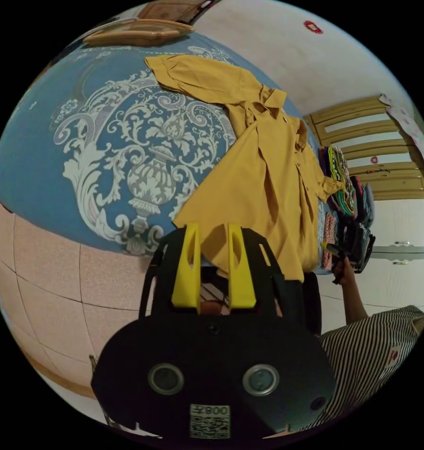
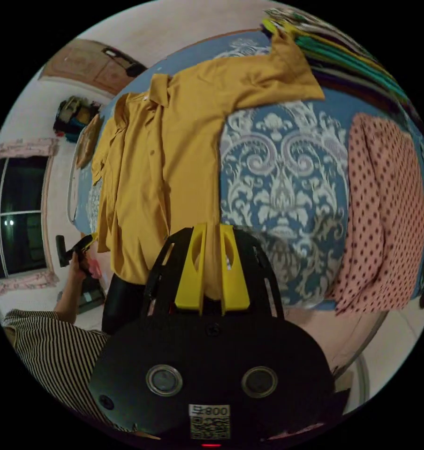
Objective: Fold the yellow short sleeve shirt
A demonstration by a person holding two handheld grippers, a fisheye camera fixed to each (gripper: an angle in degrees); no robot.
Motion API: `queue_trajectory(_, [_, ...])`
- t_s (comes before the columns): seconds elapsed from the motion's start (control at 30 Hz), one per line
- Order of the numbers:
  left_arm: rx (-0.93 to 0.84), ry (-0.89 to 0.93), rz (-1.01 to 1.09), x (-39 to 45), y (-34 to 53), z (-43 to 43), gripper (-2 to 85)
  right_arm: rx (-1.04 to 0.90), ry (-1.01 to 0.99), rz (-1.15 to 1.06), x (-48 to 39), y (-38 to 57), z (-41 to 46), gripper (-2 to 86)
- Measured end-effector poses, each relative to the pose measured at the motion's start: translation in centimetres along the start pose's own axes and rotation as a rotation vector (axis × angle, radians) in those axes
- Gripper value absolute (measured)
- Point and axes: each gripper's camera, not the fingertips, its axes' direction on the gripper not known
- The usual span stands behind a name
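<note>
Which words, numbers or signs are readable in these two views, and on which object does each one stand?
White sticker on the black body of the left gripper: small characters above a square code, not legible with certainty.
White sticker on the right gripper: likewise.
Red sign on the pale wall: too small to read.
Red sign on the wooden door: too small.
Patch on the striped garment: blurred.

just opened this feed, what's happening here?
A person holds a gripper in each hand at the near hem of a yellow shirt lying partly doubled over on a blue patterned bedspread. The left gripper and right gripper each have their jaws around the hem; folding looks under way. A pink dotted cloth lies beside it.
</note>
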Motion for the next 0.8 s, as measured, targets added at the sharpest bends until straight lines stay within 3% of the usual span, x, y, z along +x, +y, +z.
queue_trajectory(0.17, [-0.028,-0.087,0.01,-1.3,2.4,0.9,1.8,-0.022,-0.076,0.068,1.9,2.5,2.2,5.6])
queue_trajectory(0.43, [0.114,-0.057,0.027,-3.2,7.8,-0.4,3.5,-0.008,0.007,0.038,1.4,3.1,3.9,4.9])
queue_trajectory(0.57, [0.035,0.034,0.13,-2.1,9.3,3.4,6.6,0.014,0.016,0.004,0.0,3.2,4.5,4.9])
queue_trajectory(0.8, [-0.062,-0.029,0.262,0.1,9.9,9.6,7.8,0.025,-0.012,-0.142,-6.2,0.8,7.7,5.2])
